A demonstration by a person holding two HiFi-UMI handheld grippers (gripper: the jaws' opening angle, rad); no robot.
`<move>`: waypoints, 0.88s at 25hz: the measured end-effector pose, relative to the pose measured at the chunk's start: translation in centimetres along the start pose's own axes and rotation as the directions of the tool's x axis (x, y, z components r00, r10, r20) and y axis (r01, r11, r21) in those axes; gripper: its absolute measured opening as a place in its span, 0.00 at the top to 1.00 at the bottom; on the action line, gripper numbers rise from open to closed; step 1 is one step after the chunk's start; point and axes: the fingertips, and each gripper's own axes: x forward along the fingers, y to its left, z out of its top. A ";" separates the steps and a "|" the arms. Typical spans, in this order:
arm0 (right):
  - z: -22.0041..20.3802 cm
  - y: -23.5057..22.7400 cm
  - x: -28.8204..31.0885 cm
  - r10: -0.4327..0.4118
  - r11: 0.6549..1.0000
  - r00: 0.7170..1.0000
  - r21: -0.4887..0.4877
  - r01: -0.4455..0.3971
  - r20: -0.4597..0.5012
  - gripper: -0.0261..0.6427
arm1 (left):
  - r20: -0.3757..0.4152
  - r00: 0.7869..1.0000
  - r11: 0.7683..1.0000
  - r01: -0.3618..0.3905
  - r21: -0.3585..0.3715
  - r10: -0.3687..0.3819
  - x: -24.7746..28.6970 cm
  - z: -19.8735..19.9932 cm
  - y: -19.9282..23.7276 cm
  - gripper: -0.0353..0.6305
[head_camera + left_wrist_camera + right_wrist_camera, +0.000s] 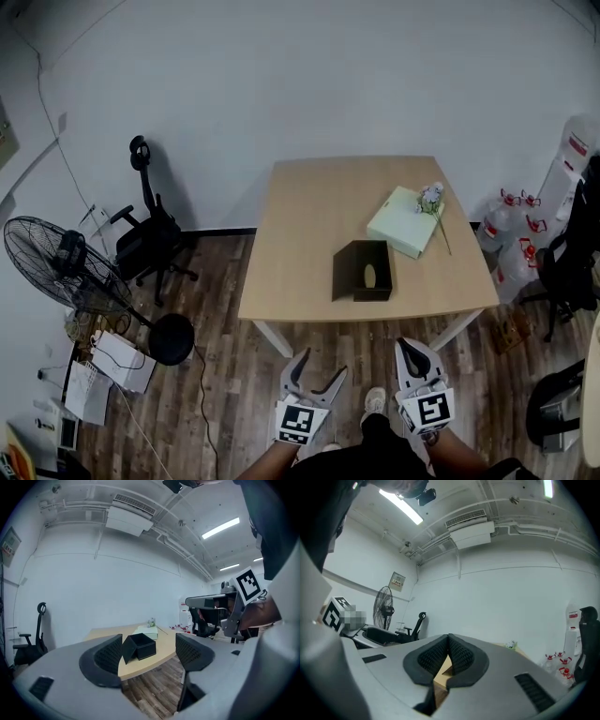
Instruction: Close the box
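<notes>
A black box [367, 270] stands open on the wooden table [300, 244], near its front edge, with its lid [345, 273] hanging upright on the left side. The left gripper view shows the same black box [141, 646] framed between the jaws, far off. Both grippers are held low in front of the table, well short of it. My left gripper [316, 376] is open and holds nothing. My right gripper [412, 354] is shut and holds nothing. In the right gripper view, the right gripper's [448, 649] pads meet and hide most of the table.
A pale green flat box [406, 221] with a small flower sprig [431, 198] lies on the table's right rear. A floor fan [56, 261] and an office chair [150, 234] stand at the left. Water bottles [511, 230] sit on the floor at the right.
</notes>
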 end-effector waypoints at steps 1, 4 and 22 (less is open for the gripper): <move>-0.3 -0.6 0.8 0.008 1.000 1.000 0.001 -0.008 -0.003 0.94 | -0.007 1.000 1.000 -0.008 -0.004 0.008 0.9 -0.2 0.4 0.42; -1.3 -2.5 3.2 0.027 1.000 0.999 0.009 -0.027 -0.018 0.94 | -0.026 0.999 0.999 -0.030 -0.017 0.030 3.9 -0.7 1.5 0.42; -4.9 -10.9 15.8 0.192 0.979 0.981 0.068 -0.190 -0.026 0.94 | -0.139 0.979 0.932 -0.188 -0.310 0.152 17.4 -3.5 7.0 0.44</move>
